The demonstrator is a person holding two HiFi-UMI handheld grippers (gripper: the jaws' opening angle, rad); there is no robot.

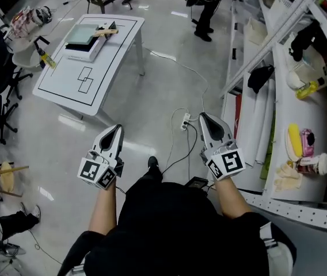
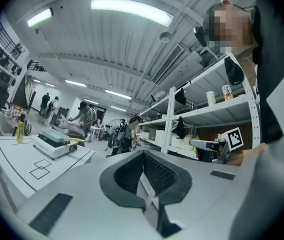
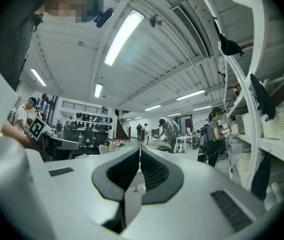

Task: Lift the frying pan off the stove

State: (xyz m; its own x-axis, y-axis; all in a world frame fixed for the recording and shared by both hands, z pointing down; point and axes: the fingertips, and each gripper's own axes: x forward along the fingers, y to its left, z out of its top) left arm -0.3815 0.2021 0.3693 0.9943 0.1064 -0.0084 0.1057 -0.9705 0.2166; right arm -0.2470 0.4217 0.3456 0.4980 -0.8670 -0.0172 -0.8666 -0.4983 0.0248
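Both tools are pressed together with nothing between them. The left tool (image 1: 115, 132) and the right tool (image 1: 206, 119) point level over the floor, side by side ahead of the person's body. The frying pan (image 1: 84, 34), a pale square one with a wooden handle (image 1: 107, 32), sits on the stove (image 1: 83, 48) at the far end of the white surface (image 1: 114, 62). It is well apart from either tool and off to the left in the head view. A yellow bottle (image 1: 47, 60) stands at the surface's left edge, near the stove.

By my judgement the step in hand is the approach, and nothing of the lift is done yet. To do it well, I would first close the gap to the surface and face the stove, so that the handle lies across the line of one tool. The handle sticks out on the pan's right in the head view, so the right tool looks the handier. Its jaws should spread before they reach the wood, then clamp close to the pan's body, where the weight twists least. Lift straight up and keep the pan flat — the free tool can steady the stove if it drags. A power strip (image 1: 185, 121) and its cable lie on the floor ahead — step clear of them.
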